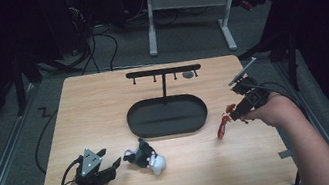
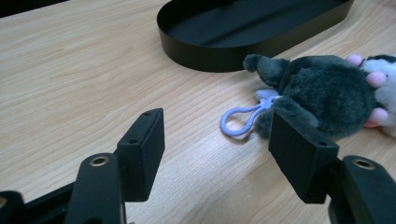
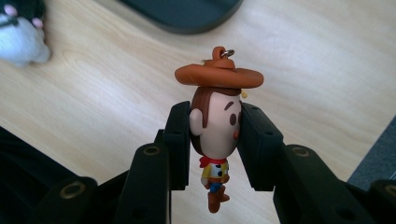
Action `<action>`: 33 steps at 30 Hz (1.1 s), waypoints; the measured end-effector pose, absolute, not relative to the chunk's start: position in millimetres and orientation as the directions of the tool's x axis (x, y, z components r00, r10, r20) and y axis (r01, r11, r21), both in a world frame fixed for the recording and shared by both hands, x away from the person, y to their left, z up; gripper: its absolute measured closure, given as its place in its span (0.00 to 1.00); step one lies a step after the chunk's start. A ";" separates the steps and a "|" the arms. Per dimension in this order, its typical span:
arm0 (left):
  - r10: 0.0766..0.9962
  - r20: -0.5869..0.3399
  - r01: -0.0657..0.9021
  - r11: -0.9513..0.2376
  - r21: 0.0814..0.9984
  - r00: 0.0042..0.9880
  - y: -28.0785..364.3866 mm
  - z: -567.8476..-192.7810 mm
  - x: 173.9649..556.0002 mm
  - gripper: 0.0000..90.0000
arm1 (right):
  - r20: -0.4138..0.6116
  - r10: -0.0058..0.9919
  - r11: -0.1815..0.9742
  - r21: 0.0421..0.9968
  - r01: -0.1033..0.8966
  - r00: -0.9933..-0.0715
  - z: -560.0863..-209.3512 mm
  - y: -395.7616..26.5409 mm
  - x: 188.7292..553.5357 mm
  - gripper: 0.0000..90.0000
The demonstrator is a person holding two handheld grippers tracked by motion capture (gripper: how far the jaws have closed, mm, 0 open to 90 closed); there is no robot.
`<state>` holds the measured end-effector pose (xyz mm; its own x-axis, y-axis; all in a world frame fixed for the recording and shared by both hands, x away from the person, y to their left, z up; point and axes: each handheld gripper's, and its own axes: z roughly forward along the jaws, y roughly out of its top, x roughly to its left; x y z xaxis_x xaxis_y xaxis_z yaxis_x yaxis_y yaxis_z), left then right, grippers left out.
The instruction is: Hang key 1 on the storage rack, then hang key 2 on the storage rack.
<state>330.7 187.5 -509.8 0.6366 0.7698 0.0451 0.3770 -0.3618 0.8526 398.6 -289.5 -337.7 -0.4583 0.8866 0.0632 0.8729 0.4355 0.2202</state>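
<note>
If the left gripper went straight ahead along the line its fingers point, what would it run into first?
Probably the pale blue clip loop of the grey plush toy, which lies just ahead of the open left gripper, nearer its right finger. Beyond it stands the black oval tray. Depth is hard to judge.

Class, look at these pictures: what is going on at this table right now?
A person works with two hand-held grippers at a light wooden table. The right gripper is clamped on the head of a small cowboy figure keychain with a brown hat, held above the table. The left gripper sits open on the table, its jaws facing a grey plush toy with a lilac clip loop. Behind them stands a black oval tray with a hook rack.
</note>
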 end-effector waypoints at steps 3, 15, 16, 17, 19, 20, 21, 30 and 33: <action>0.778 0.031 0.384 -0.344 0.857 0.628 191.0 -510.0 330.6 0.41 | 0.057 0.885 0.438 0.240 0.866 -0.463 -326.4 -285.8 402.9 0.74; 0.776 0.013 0.387 -0.329 0.861 0.631 194.0 -511.1 333.2 0.41 | 0.028 0.890 0.434 0.254 0.864 -0.455 -301.3 -275.9 420.7 0.74; 0.774 0.008 0.394 -0.331 0.857 0.633 193.0 -512.7 334.1 0.41 | 0.025 0.891 0.431 0.265 0.863 -0.453 -298.9 -273.9 423.5 0.74; 0.774 0.008 0.394 -0.331 0.857 0.633 193.0 -512.7 334.1 0.41 | 0.025 0.891 0.431 0.265 0.863 -0.453 -298.9 -273.9 423.5 0.74; 0.771 0.003 0.398 -0.332 0.855 0.637 192.5 -513.4 333.9 0.41 | 0.031 0.891 0.428 0.271 0.862 -0.452 -298.5 -271.3 426.7 0.74; 0.771 0.005 0.397 -0.334 0.855 0.637 192.4 -513.5 333.6 0.41 | 0.030 0.890 0.431 0.270 0.861 -0.455 -298.1 -270.1 428.8 0.74; 0.771 0.005 0.397 -0.334 0.855 0.637 192.4 -513.4 333.5 0.41 | 0.026 0.889 0.434 0.273 0.858 -0.458 -297.3 -268.4 431.4 0.74; 0.770 0.003 0.395 -0.330 0.858 0.638 192.4 -512.7 333.2 0.41 | 0.016 0.886 0.440 0.291 0.849 -0.464 -288.1 -255.6 448.5 0.74; 0.764 0.007 0.392 -0.338 0.856 0.645 192.0 -512.9 332.9 0.41 | 0.009 0.887 0.439 0.295 0.849 -0.461 -284.8 -251.9 454.8 0.74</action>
<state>332.9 192.0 -512.9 0.6446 0.7645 0.0072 0.3918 -0.3385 0.8555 454.8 -251.9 -284.8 -0.4614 0.8871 0.0090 0.8488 0.4385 0.2952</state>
